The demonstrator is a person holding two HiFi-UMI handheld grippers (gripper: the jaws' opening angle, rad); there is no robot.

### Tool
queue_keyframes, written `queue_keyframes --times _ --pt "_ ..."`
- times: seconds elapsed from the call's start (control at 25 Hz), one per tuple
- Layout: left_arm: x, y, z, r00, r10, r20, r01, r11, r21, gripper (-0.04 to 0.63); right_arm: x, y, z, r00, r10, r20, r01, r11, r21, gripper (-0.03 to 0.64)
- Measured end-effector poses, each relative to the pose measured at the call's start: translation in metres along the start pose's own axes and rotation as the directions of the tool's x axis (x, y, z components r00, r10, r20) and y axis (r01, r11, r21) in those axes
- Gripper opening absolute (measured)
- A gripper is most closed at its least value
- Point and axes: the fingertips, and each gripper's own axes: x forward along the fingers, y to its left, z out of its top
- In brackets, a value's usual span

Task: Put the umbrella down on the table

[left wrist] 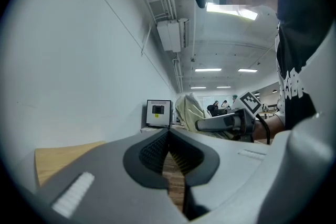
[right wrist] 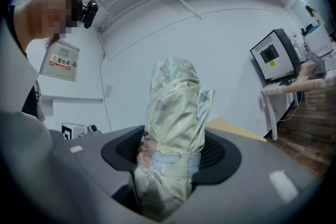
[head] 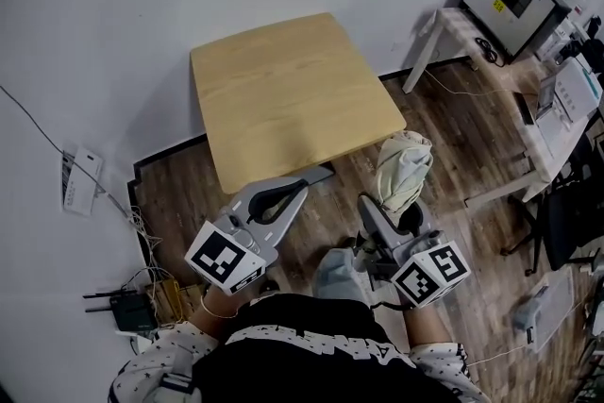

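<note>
Cream folded umbrella [right wrist: 176,102], one, pinched in right gripper [right wrist: 170,152]; left gripper [left wrist: 168,136] pressed together, empty; one wooden table [head: 293,99].

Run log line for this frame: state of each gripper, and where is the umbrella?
right gripper: shut on umbrella, folded | left gripper: shut, empty | table: umbrella not yet on it

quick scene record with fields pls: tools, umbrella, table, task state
left tool: jaws together, holding nothing
right tool: shut on the umbrella
umbrella: folded, pale cream, sticking up out of the jaws
table: light wood top, in front of both tools
task state: umbrella not yet on the table; in the head view it is off the table's near right corner, over the floor
</note>
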Motion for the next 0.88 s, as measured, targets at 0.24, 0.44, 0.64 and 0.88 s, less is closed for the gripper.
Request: queue_keyframes --times 0.24,0.44,0.64,0.88 --pt "0.026 0.006 -0.003 1.000 0.006 -0.028 -0.005 1.000 0.018 -0.003 0.011 -0.026 0.002 1.000 0.022 -0.016 -0.022 0.999 0.025 0.305" --pt "0.047 0.011 -0.004 0.999 0.007 -0.033 -0.006 1.000 0.021 -0.003 0.019 -0.044 0.006 0.999 0.030 -0.025 -0.029 0.999 0.042 0.305" --pt "0.064 0.017 -0.003 0.999 0.023 -0.045 -0.022 0.999 0.024 -0.003 0.027 -0.059 0.010 0.998 0.046 -0.042 -0.044 0.998 0.052 0.305" --pt "0.086 0.021 0.001 0.996 0.058 -0.062 -0.056 0.998 0.036 -0.003 0.035 -0.081 0.023 0.996 0.070 -0.047 -0.067 0.996 0.058 0.305"
